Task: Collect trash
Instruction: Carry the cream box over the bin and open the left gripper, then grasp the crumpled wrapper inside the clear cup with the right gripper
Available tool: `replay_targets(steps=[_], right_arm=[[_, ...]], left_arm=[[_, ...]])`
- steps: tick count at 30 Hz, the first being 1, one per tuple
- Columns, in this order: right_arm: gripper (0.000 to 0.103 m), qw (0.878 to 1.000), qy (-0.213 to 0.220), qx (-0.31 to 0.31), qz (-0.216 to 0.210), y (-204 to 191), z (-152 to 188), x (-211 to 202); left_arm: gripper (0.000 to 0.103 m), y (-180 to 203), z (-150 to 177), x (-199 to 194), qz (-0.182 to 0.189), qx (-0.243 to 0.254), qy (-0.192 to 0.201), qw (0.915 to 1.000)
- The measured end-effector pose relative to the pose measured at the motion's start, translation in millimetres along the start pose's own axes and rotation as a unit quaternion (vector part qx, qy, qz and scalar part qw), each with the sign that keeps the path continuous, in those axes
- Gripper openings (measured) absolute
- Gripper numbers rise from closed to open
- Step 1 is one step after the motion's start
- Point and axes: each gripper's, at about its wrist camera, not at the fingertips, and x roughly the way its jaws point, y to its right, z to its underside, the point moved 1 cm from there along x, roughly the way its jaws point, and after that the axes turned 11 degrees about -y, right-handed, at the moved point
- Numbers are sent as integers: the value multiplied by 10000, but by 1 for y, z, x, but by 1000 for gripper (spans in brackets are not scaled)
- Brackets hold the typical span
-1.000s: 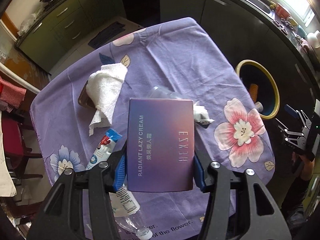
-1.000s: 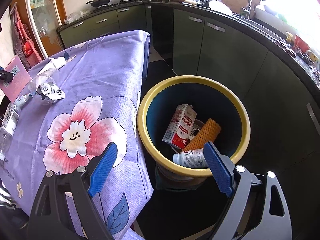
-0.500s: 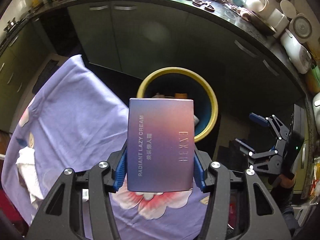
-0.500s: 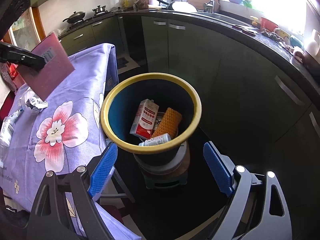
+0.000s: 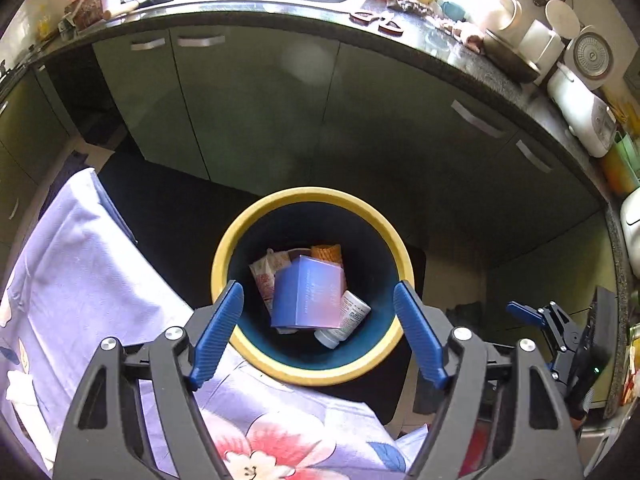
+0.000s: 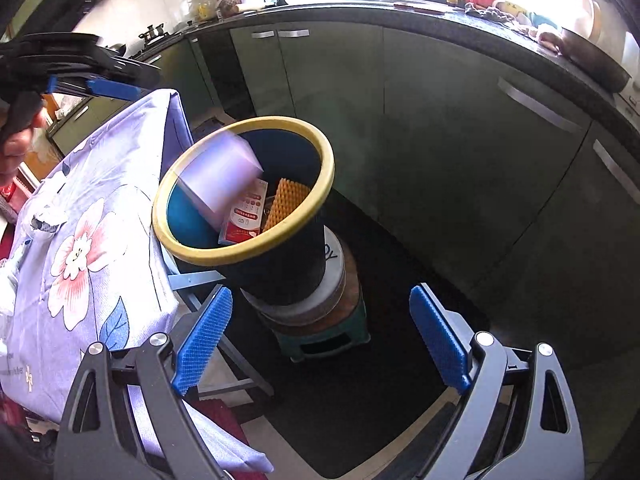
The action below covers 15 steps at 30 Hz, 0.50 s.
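Hanging directly above the yellow-rimmed dark blue trash bin (image 5: 224, 264), the left gripper (image 5: 316, 336) has its jaws spread wide and empty; the flat purple cardboard box (image 5: 306, 300) lies inside, below them. The right gripper (image 6: 320, 340), also open and empty, hovers beside the bin.

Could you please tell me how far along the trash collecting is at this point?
Done: a red-and-white carton, an orange ridged piece and a white bottle lie in the yellow-rimmed bin. In hand: the purple cardboard box is dropping in; both the left tongs and right tongs are open. Left: crumpled wrapper on the floral tablecloth.
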Motion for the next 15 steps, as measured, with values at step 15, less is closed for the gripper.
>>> replay_targets(steps=[15], right_arm=[[90, 9927, 160, -1088, -493, -91, -21, 0]], left_arm=[[91, -73, 213, -162, 17, -827, 2174, 9726]])
